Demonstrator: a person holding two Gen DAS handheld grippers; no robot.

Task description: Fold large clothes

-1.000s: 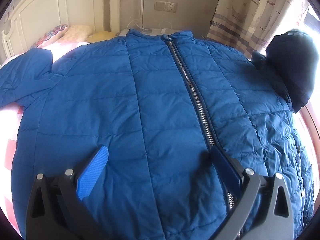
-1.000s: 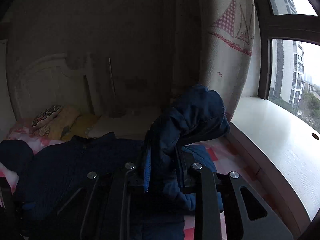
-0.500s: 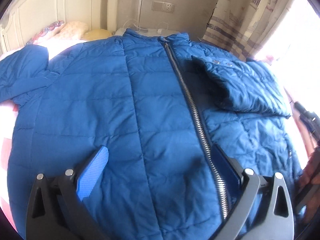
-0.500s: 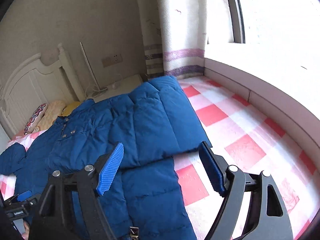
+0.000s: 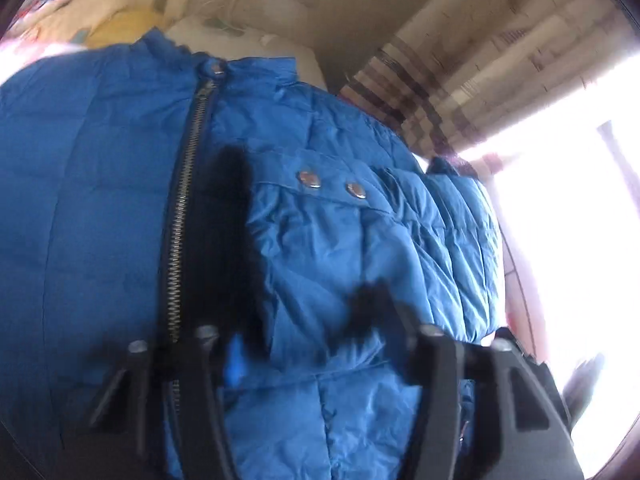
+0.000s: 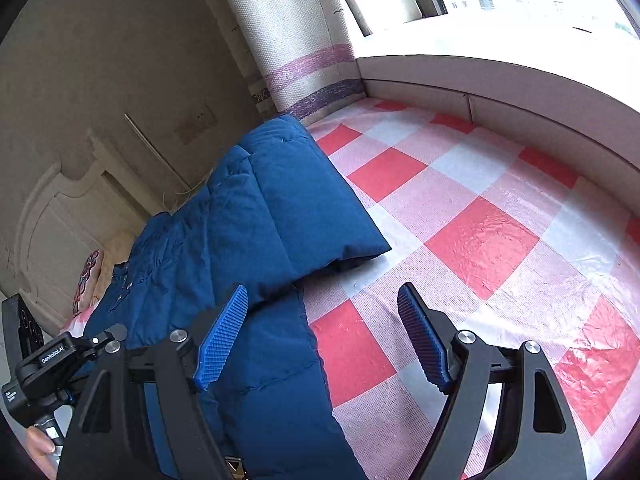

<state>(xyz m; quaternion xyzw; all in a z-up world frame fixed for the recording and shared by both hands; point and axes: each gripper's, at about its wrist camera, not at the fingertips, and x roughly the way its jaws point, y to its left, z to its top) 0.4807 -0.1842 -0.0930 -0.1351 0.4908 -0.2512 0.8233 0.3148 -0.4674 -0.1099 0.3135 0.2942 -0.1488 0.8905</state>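
Observation:
A blue puffer jacket (image 5: pixel 100 200) lies zipped, front up, on the bed. Its right sleeve (image 5: pixel 360 240) is folded across the chest, two snaps showing near the cuff. My left gripper (image 5: pixel 304 288) is closing on this sleeve; the puffy cloth fills the gap and the fingers dig into it, though the view is blurred. In the right wrist view the folded sleeve (image 6: pixel 288 200) rests on the jacket body. My right gripper (image 6: pixel 320 316) hangs open and empty over the jacket's edge, one pad above the cloth and the other above the sheet.
A red, pink and white checked sheet (image 6: pixel 480 240) covers the bed to the right. A low ledge (image 6: pixel 500 80), window and curtain (image 6: pixel 288 40) bound that side. The headboard (image 6: pixel 60 208) and pillows are at the far end. A hand (image 6: pixel 40 446) holds the left gripper's handle.
The right gripper let go of the raised sleeve, which now lies folded over the chest, then sank lower. The left gripper swung right onto the sleeve and its jaws narrowed.

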